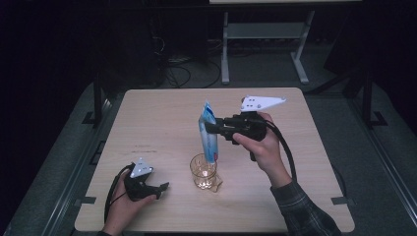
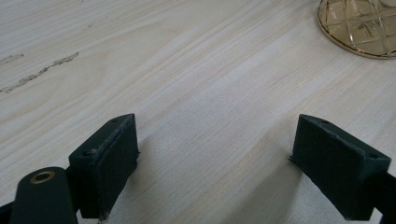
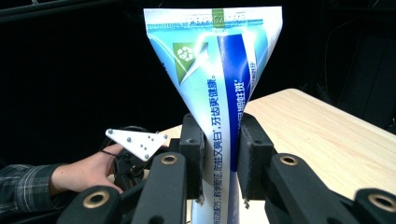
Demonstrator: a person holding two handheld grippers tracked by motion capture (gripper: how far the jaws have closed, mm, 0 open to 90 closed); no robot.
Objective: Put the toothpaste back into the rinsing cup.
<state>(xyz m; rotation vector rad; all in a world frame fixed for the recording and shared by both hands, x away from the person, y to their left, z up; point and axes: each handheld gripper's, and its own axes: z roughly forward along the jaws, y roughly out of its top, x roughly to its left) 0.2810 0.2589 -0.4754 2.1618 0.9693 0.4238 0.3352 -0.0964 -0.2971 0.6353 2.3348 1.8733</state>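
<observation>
A blue and white toothpaste tube (image 1: 208, 132) stands upright over the table, its flat crimped end on top (image 3: 219, 60). My right gripper (image 1: 212, 127) is shut on the tube's upper half, the pads (image 3: 191, 158) pressing both sides. The tube's lower end hangs at the rim of an amber cut-glass cup (image 1: 203, 171); whether it reaches inside I cannot tell. My left gripper (image 1: 163, 190) rests on the table at the front left, open, with bare wood between its pads (image 2: 109, 158). The glass's base (image 2: 359, 28) shows at the top right of the left gripper view.
The light wooden table (image 1: 147, 123) has free room at the back and on the right. Beyond its far edge stand a white metal frame (image 1: 265, 34) and loose cables (image 1: 182, 73) on a dark floor.
</observation>
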